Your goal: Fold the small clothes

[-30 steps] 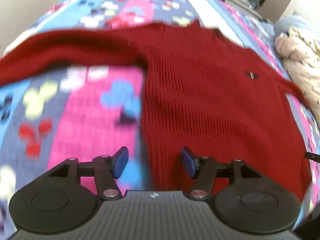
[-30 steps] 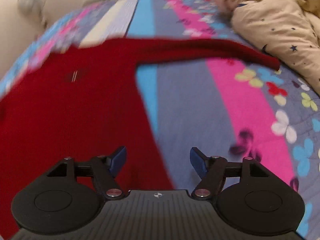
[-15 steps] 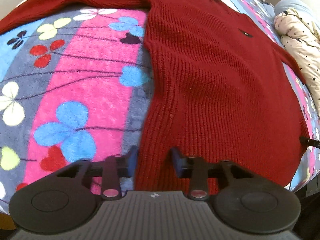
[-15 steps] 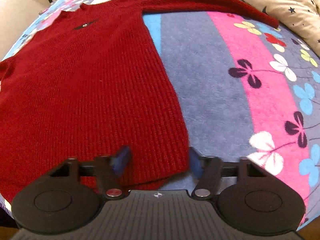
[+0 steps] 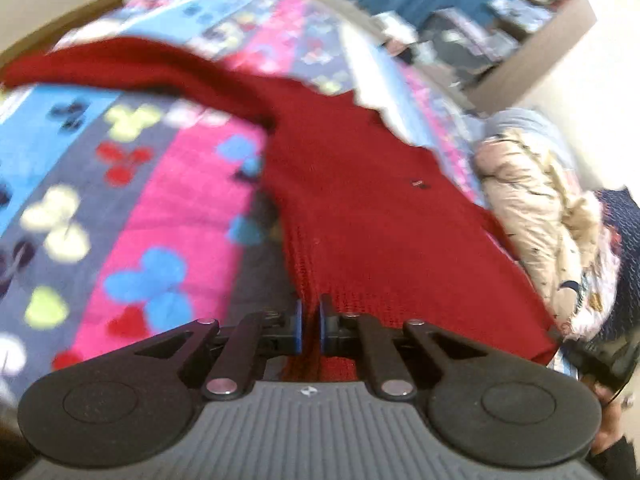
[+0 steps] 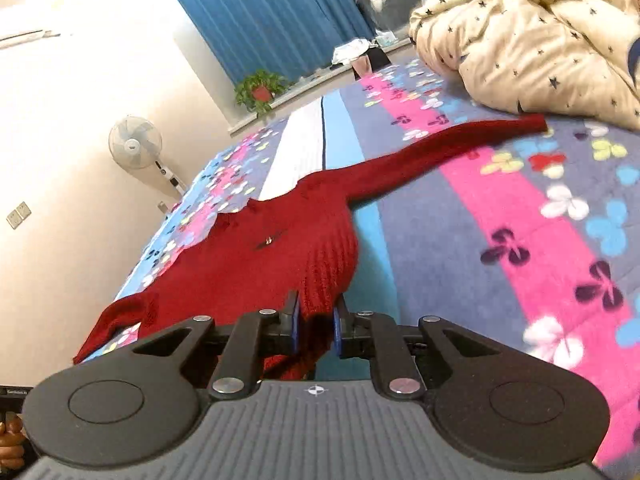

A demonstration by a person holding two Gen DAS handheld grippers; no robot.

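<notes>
Both grippers are on the red sweater [image 5: 360,208] now, one at each bottom corner. The left gripper [image 5: 310,326] has its jaws clenched on the hem, a thin fold of knit pinched between the blue pads. The right gripper [image 6: 314,326] has just been closing too, and its jaws grasp a thicker bunch of the hem, with red wool bulging between them.

The sweater lies front up on the bed [image 6: 460,240], over a blanket [image 5: 168,216] striped in pink, blue and grey with a clover print. Its lower edge is lifted off the blanket at both grippers, and the knit rises in a ridge toward each pair of jaws. The upper body rests flat, a small dark logo [image 5: 420,184] showing on the chest.

One sleeve [image 6: 440,148] stretches out straight across the pink stripe, its cuff just beside a cream quilt with stars [image 6: 520,40]. The other sleeve [image 5: 120,64] runs out the opposite way, blurred in the left view.

Beyond the bed stand a white fan [image 6: 136,144], a potted plant [image 6: 260,90] on the sill and blue curtains [image 6: 272,12].
</notes>
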